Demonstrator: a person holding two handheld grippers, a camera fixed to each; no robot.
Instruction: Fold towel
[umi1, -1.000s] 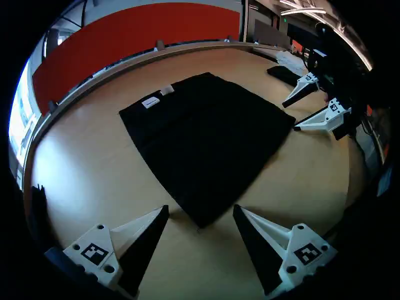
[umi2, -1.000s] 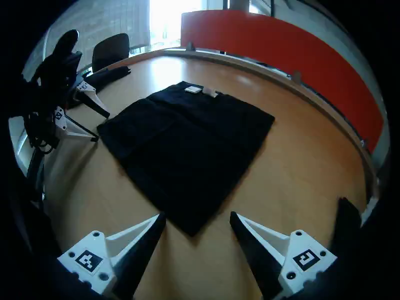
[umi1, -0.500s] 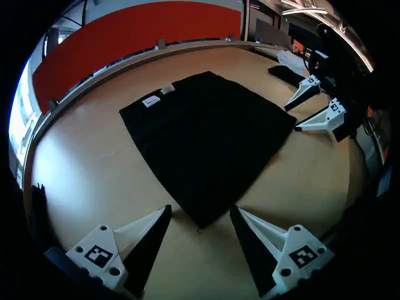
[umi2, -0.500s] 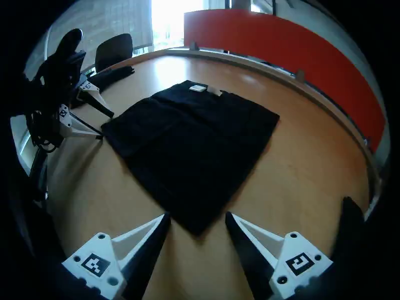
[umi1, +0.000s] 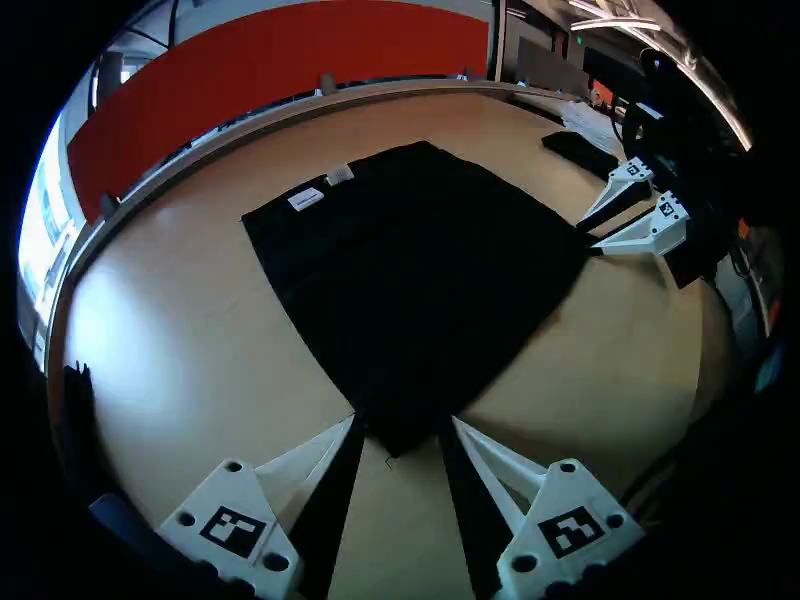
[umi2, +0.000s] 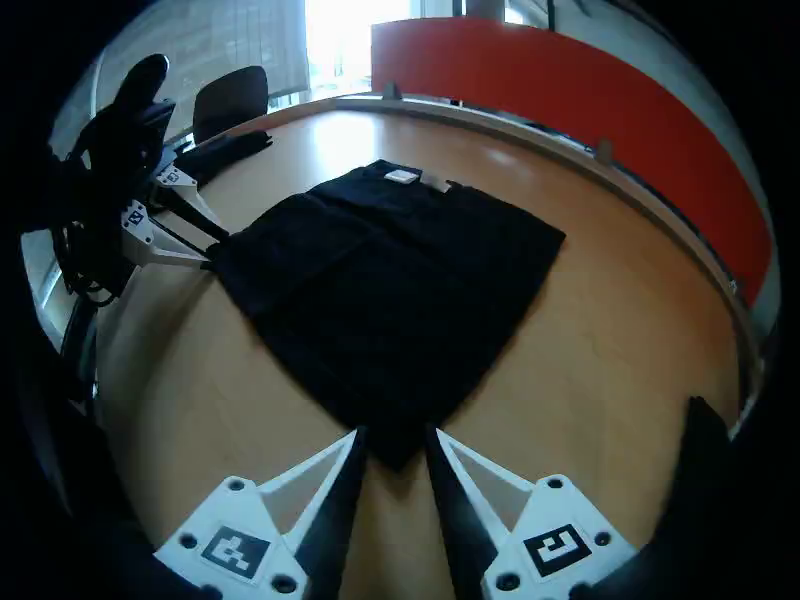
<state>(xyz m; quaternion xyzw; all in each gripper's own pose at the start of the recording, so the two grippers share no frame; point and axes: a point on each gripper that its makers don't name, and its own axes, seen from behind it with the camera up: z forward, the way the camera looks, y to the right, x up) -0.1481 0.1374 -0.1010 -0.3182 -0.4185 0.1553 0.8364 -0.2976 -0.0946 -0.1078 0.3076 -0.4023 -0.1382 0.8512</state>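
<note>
- Two adjacent corners of the black towel (umi1: 420, 270) each have a gripper at them. The cloth lies flat and spread in the middle of the wooden table (umi1: 180, 330).
- In the left gripper view, the left gripper (umi1: 400, 425) sits at 6 o'clock. Its fingers are drawn narrow on either side of the near corner with a slim gap between them, and I would not call the cloth pinched yet.
- In the right gripper view, the right gripper (umi2: 395, 432) looks the same at 6 o'clock. Its fingers are narrow, the towel's point lies between them, and it is not clearly clamped.
- From the left gripper view, the right gripper shows at 3 o'clock with its tips at the towel's right corner. From the right gripper view, the left gripper shows at 9 o'clock with its tips touching the left corner.
- A white tag (umi1: 305, 198) lies at the towel's far edge, around 11 o'clock in the left gripper view, with a second small one just beside it.
- No fold looks made here: nothing is lifted and no edge is turned over. A faint line crosses the cloth, but it is too dark to tell whether the towel is already doubled.
- My reading is that the task is near its start, at the grasp. What is left is to close on both corners, lift them, carry them over to the far edge by the tag and lay them down square. After that it likely needs folding again.
</note>
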